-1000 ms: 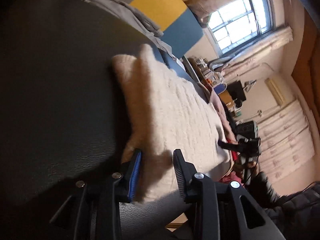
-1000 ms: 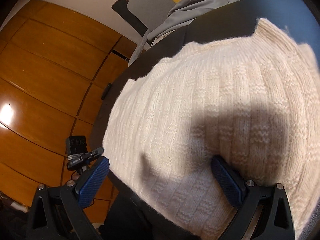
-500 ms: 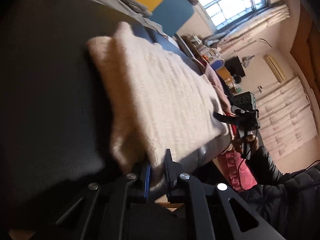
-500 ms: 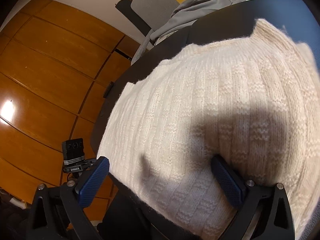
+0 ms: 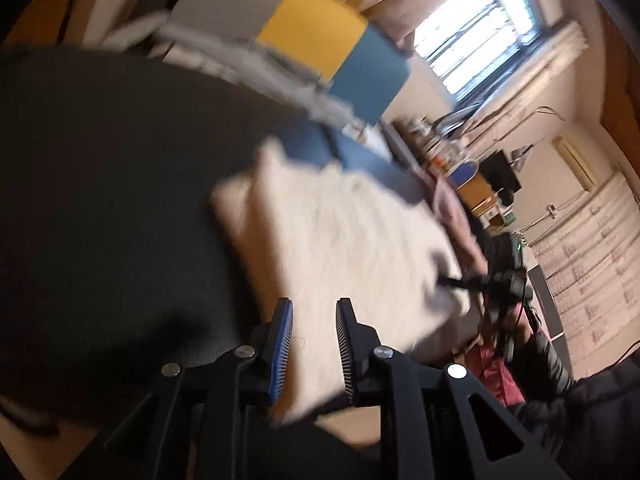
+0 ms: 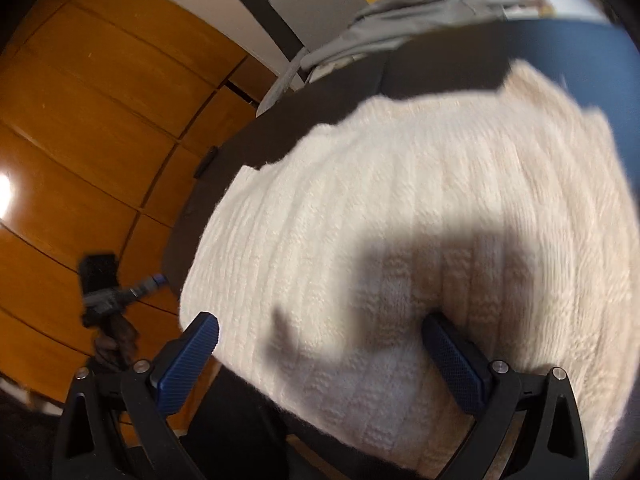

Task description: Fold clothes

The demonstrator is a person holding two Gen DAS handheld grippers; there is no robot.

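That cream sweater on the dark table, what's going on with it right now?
A person with a handheld gripper in each hand is folding the cream knit sweater, which lies on a dark table. The left gripper straddles the sweater's near edge with its jaws narrowly apart; the view is blurred, so a firm pinch cannot be confirmed. The right gripper is wide open over the near part of the sweater, gripping nothing. Grey clothes sit heaped at the table's far side.

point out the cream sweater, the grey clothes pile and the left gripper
cream knit sweater (image 6: 420,220), right wrist view, middle of its ribbed top face
grey clothes pile (image 6: 400,28), right wrist view, crumpled folds beyond the sweater
left gripper (image 5: 314,312), left wrist view, gap between its fingertips, over the sweater's edge
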